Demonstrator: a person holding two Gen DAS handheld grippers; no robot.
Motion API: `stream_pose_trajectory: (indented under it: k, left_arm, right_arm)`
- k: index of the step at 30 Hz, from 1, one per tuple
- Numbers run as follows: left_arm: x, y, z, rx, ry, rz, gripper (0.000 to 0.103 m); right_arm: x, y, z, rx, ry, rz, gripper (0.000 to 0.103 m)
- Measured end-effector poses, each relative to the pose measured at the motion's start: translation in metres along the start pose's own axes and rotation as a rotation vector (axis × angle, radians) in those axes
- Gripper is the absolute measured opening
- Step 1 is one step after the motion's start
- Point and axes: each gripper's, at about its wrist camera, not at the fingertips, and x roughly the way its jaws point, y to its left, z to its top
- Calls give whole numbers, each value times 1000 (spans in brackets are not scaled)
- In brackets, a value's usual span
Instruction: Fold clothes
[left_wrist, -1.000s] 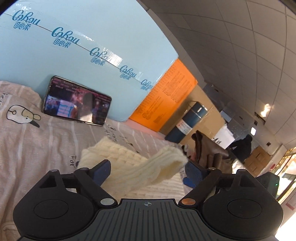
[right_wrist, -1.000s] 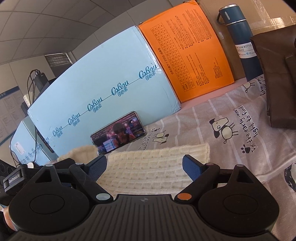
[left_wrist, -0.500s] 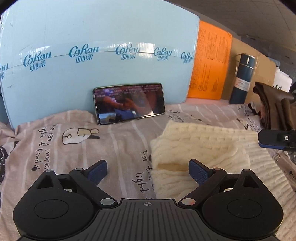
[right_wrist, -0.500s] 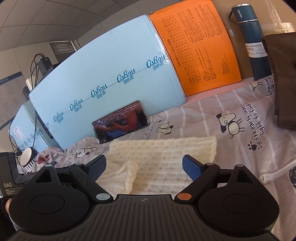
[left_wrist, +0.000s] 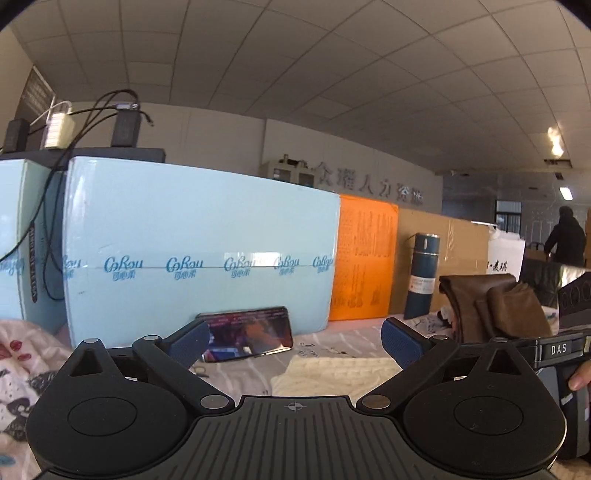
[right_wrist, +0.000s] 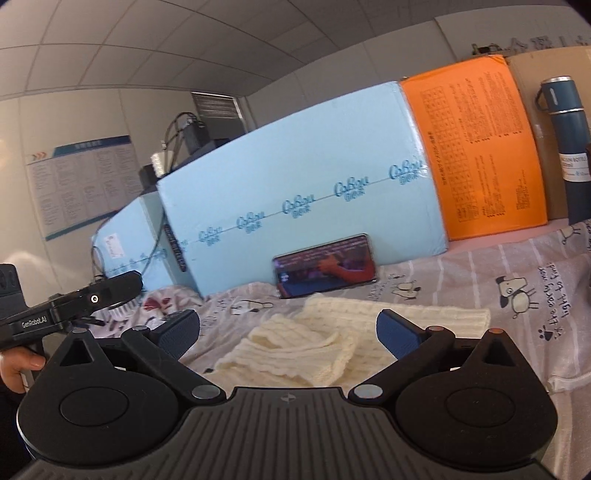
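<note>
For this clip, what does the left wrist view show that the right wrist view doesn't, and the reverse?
Only the left wrist view shows the brown clothes and a person far behind. Only the right wrist view shows the wall poster and the sweater's folded flap. Both show the cream sweater, phone, blue box, orange box, flask, and open, empty grippers.

Left wrist view: mounted behind left claw (left_wrist: 293, 341), low over surface, facing level toward light-blue box (left_wrist: 199, 251) at 12 o'clock; much ceiling in frame. Phone (left_wrist: 247, 334) near, dead ahead.

Right wrist view: mounted behind right claw (right_wrist: 288, 332), higher, tilted down, rolled; blue box (right_wrist: 295, 192) at 12 o'clock, cream knit (right_wrist: 314, 347) close below.

Shared: blue box, phone (right_wrist: 325, 264), orange box (left_wrist: 364, 258) (right_wrist: 476, 147), flask (left_wrist: 423, 275) (right_wrist: 569, 147), knit (left_wrist: 332, 373). Each view catches other claw's body at frame edge.
</note>
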Motion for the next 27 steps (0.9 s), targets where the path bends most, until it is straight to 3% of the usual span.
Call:
stream_pose_trajectory:
  k: [3,8,12,18,20,24,27]
  left_arm:
    - [-33,-2,-5,43,9,23,101]
    - [-78,-14,-19,199,62,-60,103]
    - [-100,-26,-33,267,105,-125,103]
    - [-108,-59,-59,472,268,-299,103]
    - [-107,-68,-67,542,294,-294,103]
    - [-96,-80,-83,656,337,-192,103]
    - [-93,-82,-87,675,328,-163,103]
  right_arm:
    - [-14,13,-6,-44,-6,92,103]
    - [-48,34,-17,-130,9,117,103]
    - [-78,51,-37,-242,88,112,103]
    - [-112,74,-72,-372,244,82,103]
    - [-120,80,-82,-408,275,69,103]
    - [-128,84,-99,-469,319,-9,103]
    - [-128,82,-104,-511,335,-77,103]
